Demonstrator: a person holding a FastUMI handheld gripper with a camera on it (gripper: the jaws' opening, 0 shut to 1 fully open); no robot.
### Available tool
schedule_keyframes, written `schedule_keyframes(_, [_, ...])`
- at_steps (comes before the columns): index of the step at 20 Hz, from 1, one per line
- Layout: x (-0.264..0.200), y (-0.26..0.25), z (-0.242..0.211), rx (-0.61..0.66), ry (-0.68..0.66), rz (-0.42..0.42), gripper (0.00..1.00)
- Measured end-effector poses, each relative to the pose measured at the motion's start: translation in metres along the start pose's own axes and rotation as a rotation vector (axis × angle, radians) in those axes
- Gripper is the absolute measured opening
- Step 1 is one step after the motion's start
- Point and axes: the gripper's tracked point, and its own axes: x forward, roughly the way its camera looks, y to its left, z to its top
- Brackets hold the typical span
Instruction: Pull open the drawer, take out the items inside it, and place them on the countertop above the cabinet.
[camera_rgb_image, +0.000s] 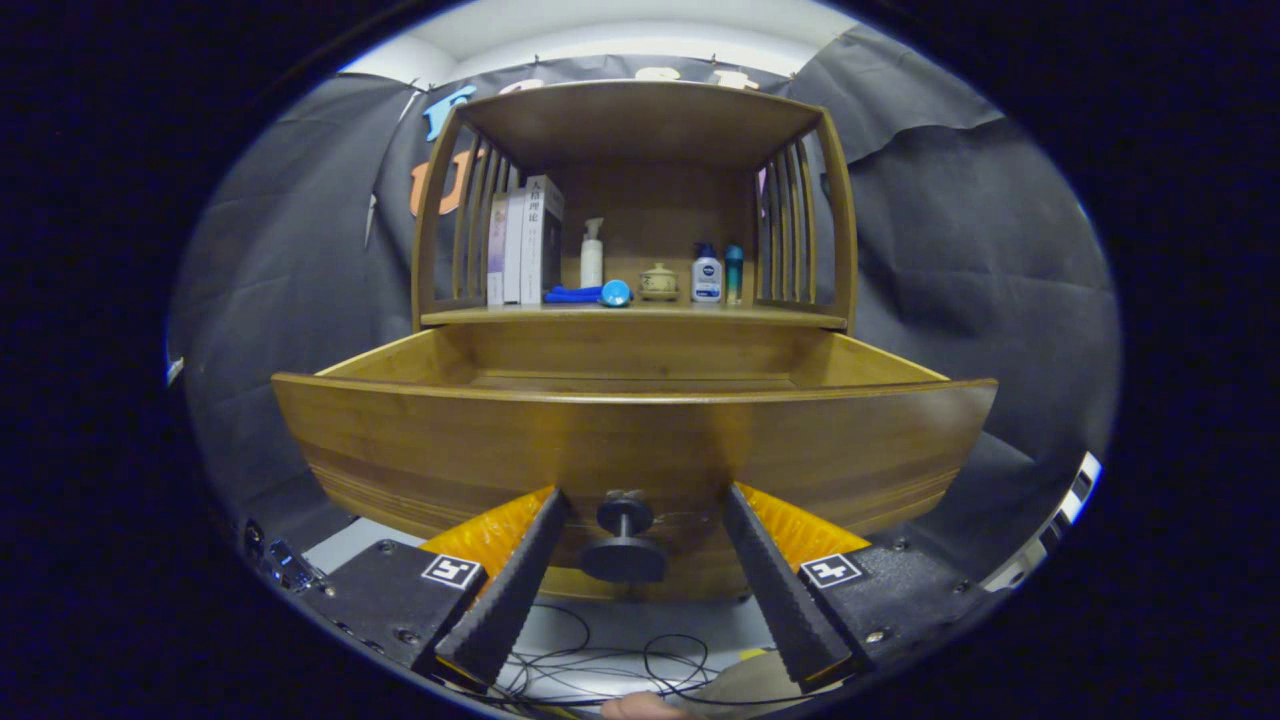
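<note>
Drawer (640, 440) stands pulled out from the wooden cabinet (640, 130), its curved front panel close ahead of the gripper (640, 500) and its side walls running back under the countertop (640, 314). The gripper's fingers (515, 580) are spread wide, one on each side of the dark round knob (624, 545) on the drawer front; there is clear space between each finger and the knob, so neither presses on it. What lies inside the drawer cannot be told, since the front panel hides most of the interior and only a strip of the bare back wall and floor shows. On the countertop, beneath the upper shelf, stand upright books (525, 245) to the left, a white pump bottle (592, 255) beside them, a blue object (590, 294) lying in front, a small lidded pot (658, 282) near the middle, and a white bottle with a blue cap (706, 274) just beside a slim teal container (734, 272). Thin black cables (610, 660) loop on the pale floor below the fingers.
</note>
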Motion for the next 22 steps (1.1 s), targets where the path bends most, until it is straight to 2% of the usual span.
schedule_keyframes(8, [0.014, 0.002, 0.006, -0.035, 0.002, 0.008, 0.99])
schedule_keyframes(19, [0.082, 0.01, 0.04, -0.042, 0.008, 0.001, 0.99])
schedule_keyframes(22, [0.095, 0.009, 0.038, -0.067, 0.046, -0.011, 1.0])
